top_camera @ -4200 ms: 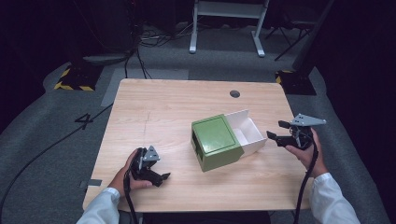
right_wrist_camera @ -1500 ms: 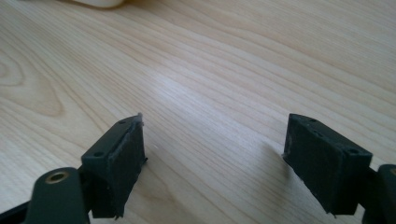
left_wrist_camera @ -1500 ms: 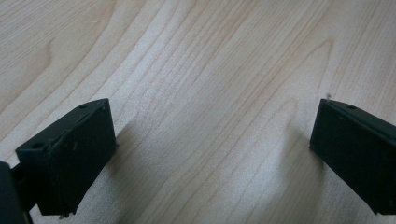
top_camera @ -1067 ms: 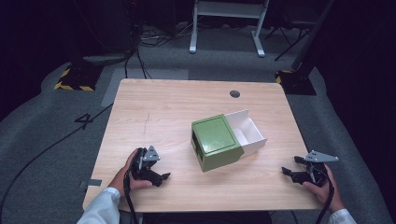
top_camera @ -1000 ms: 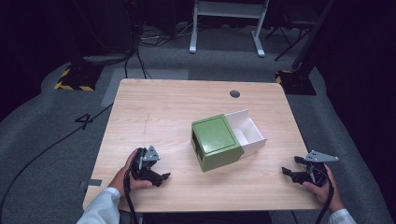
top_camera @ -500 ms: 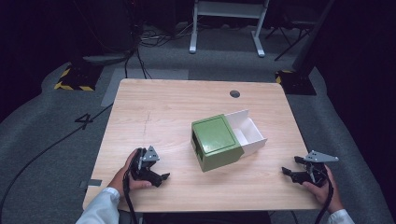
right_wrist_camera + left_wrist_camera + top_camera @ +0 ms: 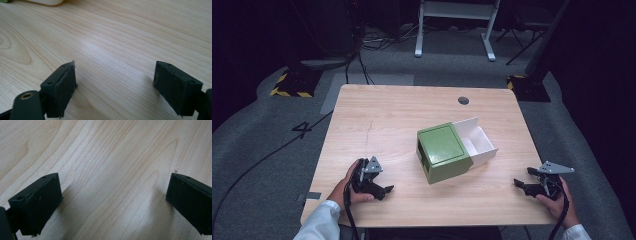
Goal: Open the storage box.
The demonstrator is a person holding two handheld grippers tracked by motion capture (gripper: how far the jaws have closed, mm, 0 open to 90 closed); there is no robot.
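High view: green box point(image 7: 443, 152), white drawer point(image 7: 475, 141) slid out, sits frame centre. Left gripper point(image 7: 381, 190) lower left, right gripper point(image 7: 523, 183) lower right, both well apart from it, apparently parked.

Left gripper view: jaws spread, empty, over bare table point(image 7: 107, 165).

Right gripper view: jaws spread, empty; drawer edge point(image 7: 45, 2) upper left.

The table point(image 7: 382, 125) is pale wood with a clear grain and a smooth, faintly shiny finish; the box point(image 7: 443, 152) at the frame's centre has a matt green sleeve, likely card, with a smooth white drawer point(image 7: 477, 142); the left gripper point(image 7: 112, 202) shows dull black plastic, scuffed at the edges; the floor point(image 7: 272, 150) is rough grey carpet.
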